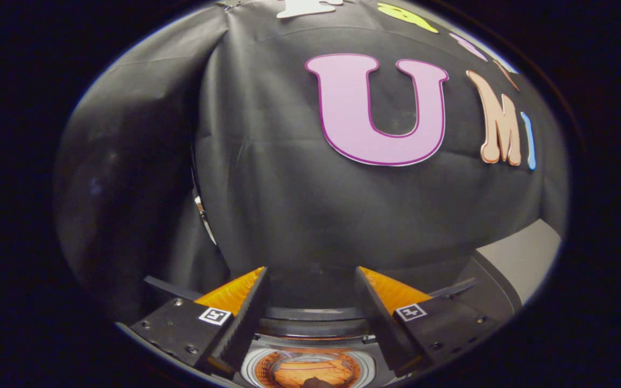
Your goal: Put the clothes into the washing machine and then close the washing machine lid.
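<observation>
claw (310, 280): my fingers spread wide, nothing between them
washer (310, 345): below and just ahead of my fingers, top opening facing up, mostly cut off
drum (310, 369): ringed opening between my finger bases, orange-lit inside
clothes (316, 382): dark lump at drum's near edge, hard to make out
wall (289, 188): black cloth beyond my fingers
grey panel (521, 258): right of washer, partly cut off
</observation>
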